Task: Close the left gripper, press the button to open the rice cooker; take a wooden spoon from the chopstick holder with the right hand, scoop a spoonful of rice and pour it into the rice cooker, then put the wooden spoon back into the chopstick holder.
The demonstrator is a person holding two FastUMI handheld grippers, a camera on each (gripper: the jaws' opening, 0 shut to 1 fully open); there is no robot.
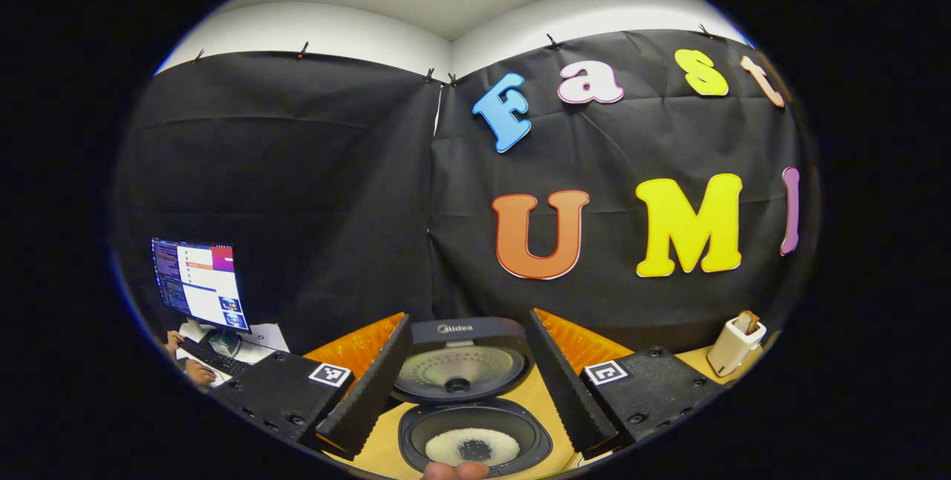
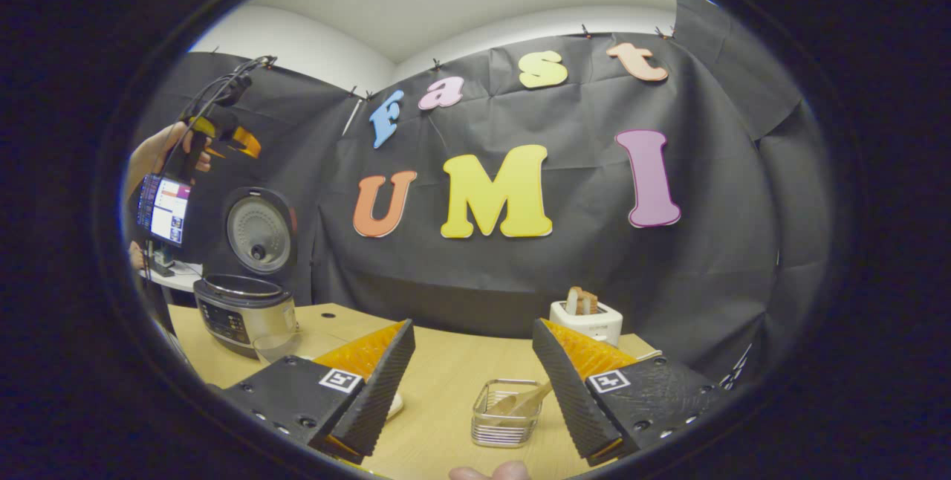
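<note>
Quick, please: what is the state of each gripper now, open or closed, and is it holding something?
Left gripper: open, holding nothing, above the open rice cooker.
Right gripper: open, holding nothing, in front of the chopstick holder.

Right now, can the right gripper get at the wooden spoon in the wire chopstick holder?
Probably yes: the right gripper is open, the wooden spoon lies in the wire chopstick holder just ahead, and nothing stands between them.

1. Your left gripper [image 1: 468, 383] has its jaws spread wide, holding nothing.
2. Between the jaws sits the rice cooker [image 1: 475, 443], lid [image 1: 462, 368] raised, rice in the pot.
3. Right of the jaws, a toaster [image 1: 735, 345] stands on the desk [image 1: 553, 409].
</note>
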